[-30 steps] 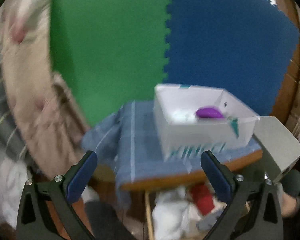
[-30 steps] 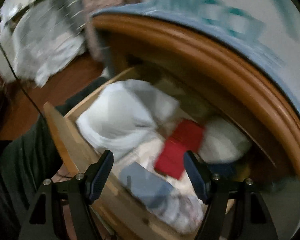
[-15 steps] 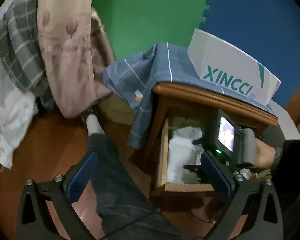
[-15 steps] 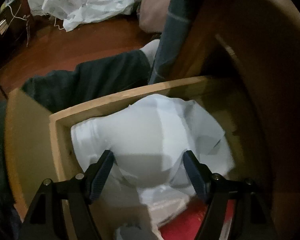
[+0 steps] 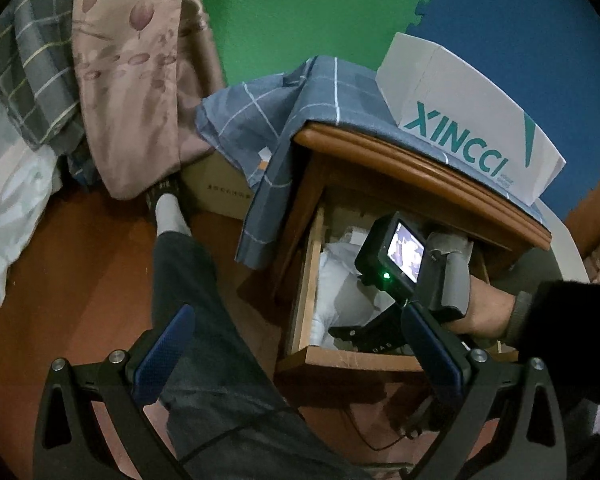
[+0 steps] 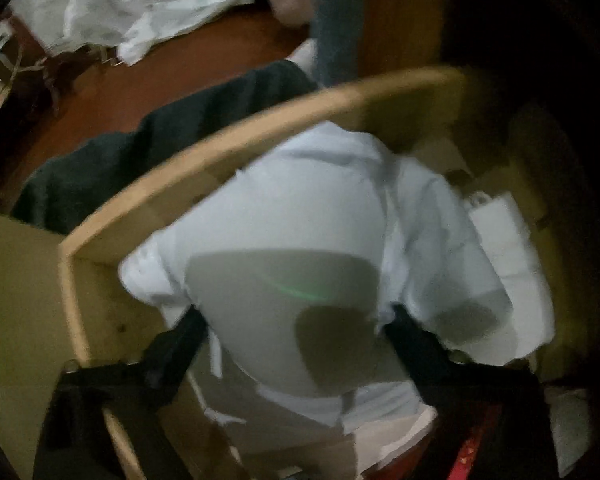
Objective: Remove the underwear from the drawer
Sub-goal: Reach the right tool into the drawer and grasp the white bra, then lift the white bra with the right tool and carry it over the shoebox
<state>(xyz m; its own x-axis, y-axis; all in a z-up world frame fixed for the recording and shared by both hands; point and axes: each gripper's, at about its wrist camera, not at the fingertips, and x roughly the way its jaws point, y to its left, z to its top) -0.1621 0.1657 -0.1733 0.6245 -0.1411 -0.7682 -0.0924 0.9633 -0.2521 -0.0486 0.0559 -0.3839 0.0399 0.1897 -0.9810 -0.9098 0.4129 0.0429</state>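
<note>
The wooden drawer [image 5: 308, 280] stands pulled out of a nightstand [image 5: 400, 168]. A bundle of white underwear [image 6: 300, 220] fills its left part; it also shows as the white underwear [image 5: 336, 276] in the left wrist view. My right gripper [image 6: 294, 320] points down into the drawer. Its dark fingers [image 6: 188, 328] straddle the bundle at a wide spread and their tips are sunk beside the fabric. The right gripper body [image 5: 392, 256], held by a hand [image 5: 488, 308], hangs over the drawer. My left gripper [image 5: 300, 354] is open and empty, in front of the drawer above a trouser leg.
A white XINCCI box [image 5: 460, 128] sits on a blue checked cloth [image 5: 300, 112] on top of the nightstand. A red item [image 6: 476, 452] and folded white cloth [image 6: 508, 232] lie in the drawer. A person's leg [image 5: 196, 280], a cardboard box [image 5: 216, 192] and bedding [image 5: 100, 60] are to the left.
The right gripper has sunk into the drawer and now has the white bundle between its fingers. The left view swung down from the box top to the drawer, then held still.
</note>
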